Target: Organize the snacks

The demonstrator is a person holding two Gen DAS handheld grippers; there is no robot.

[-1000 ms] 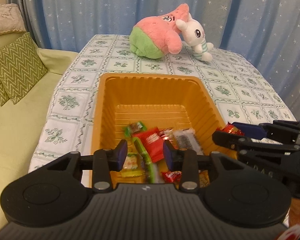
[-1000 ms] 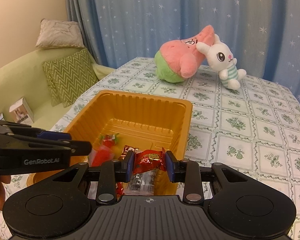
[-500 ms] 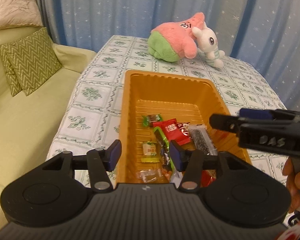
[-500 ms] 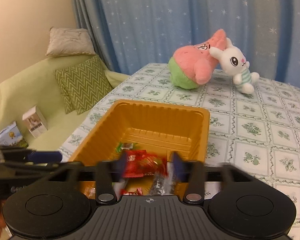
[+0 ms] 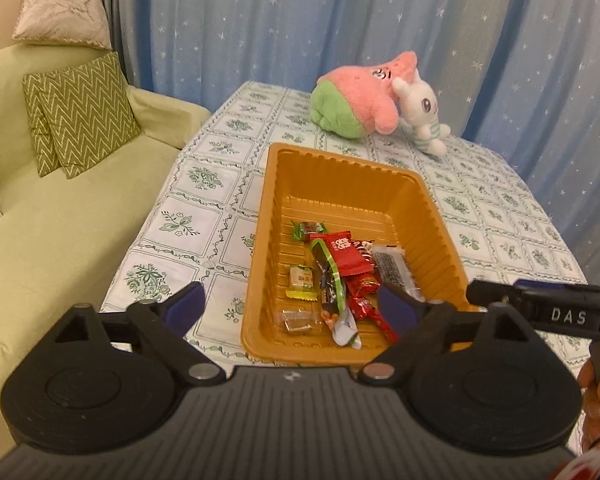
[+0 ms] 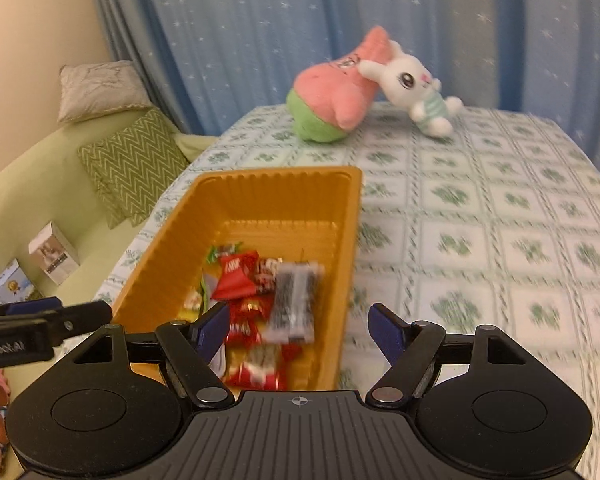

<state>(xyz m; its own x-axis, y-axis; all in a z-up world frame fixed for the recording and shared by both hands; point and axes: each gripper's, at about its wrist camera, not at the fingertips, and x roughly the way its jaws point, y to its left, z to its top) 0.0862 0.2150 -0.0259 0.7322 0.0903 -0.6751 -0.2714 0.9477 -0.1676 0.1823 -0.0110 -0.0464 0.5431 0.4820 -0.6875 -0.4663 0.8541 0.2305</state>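
Both grippers have been drawn back from the tray (image 5: 440, 216) since the earlier frames, and the red packet once pinched in the right gripper (image 6: 298, 326) has been released among the other snacks. Jaws of the left gripper (image 5: 290, 306) are opening and already stand wide, with nothing pressed between them; the tray's near end is seen through the gap. Jaws of the right gripper are spread well apart and hold nothing.

One orange tray is set on the desk (image 5: 204, 176), which is covered by a green-patterned cloth. About nine wrapped snacks can be counted in the tray's near half: one green-ended sweet (image 5: 308, 230) at twelve o'clock of the pile, one red packet (image 5: 344, 252) with white lettering just below it, one long green-and-brown bar (image 5: 330, 280) down the middle, one pale square sweet (image 5: 301, 280) at nine o'clock, one clear-wrapped dark bar (image 5: 392, 268) at three o'clock, two or three small red packets (image 5: 364, 296) toward five o'clock, and one clear-wrapped brown piece (image 5: 298, 320) at seven o'clock. The exact count of red packets cannot be told.

Two plush toys lie at the desk's far end, touching: one pink-and-green (image 5: 356, 100), one white rabbit (image 5: 422, 116). Three cushions (image 5: 84, 112) rest on one green sofa (image 5: 60, 240) at nine o'clock.
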